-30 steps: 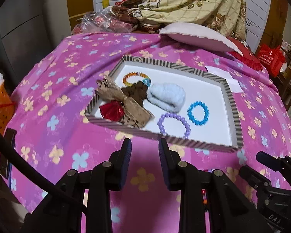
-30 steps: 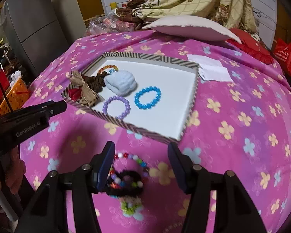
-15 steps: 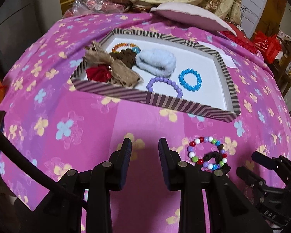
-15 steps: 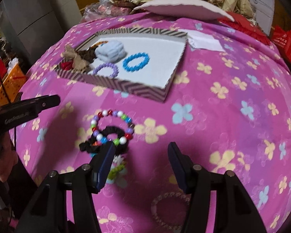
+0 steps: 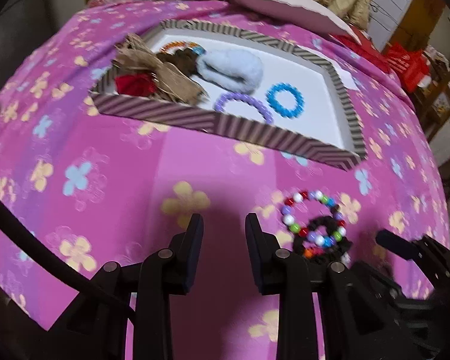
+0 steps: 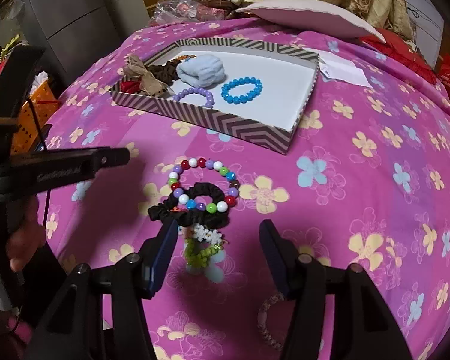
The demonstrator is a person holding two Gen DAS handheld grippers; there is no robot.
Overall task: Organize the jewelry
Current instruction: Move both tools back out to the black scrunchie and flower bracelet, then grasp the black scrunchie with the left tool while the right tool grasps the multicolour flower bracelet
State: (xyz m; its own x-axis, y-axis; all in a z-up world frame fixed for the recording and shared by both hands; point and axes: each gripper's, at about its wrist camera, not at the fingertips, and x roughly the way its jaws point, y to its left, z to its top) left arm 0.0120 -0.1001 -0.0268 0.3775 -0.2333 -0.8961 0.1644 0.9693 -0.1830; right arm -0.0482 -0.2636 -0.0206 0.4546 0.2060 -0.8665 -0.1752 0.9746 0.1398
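Our right gripper (image 6: pixel 216 246) is spread with nothing in it, the left gripper (image 5: pixel 223 234) too. Just ahead the multicolour bead bracelet (image 6: pixel 205 184) overlaps the black scrunchie (image 6: pixel 192 207) on the pink cloth (image 6: pixel 360 180), short of the striped tray (image 6: pixel 213 117). Grabbing one could drag both, or snag cloth.

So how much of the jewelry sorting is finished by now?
Partly done. The striped cardboard tray already holds a blue bead bracelet, a purple bead bracelet and some fabric hair ties. Nothing is in hand: both tools are open, the right tool over the pile. Left on the pink cloth: a multicoloured bead bracelet, a black scrunchie and a green trinket.
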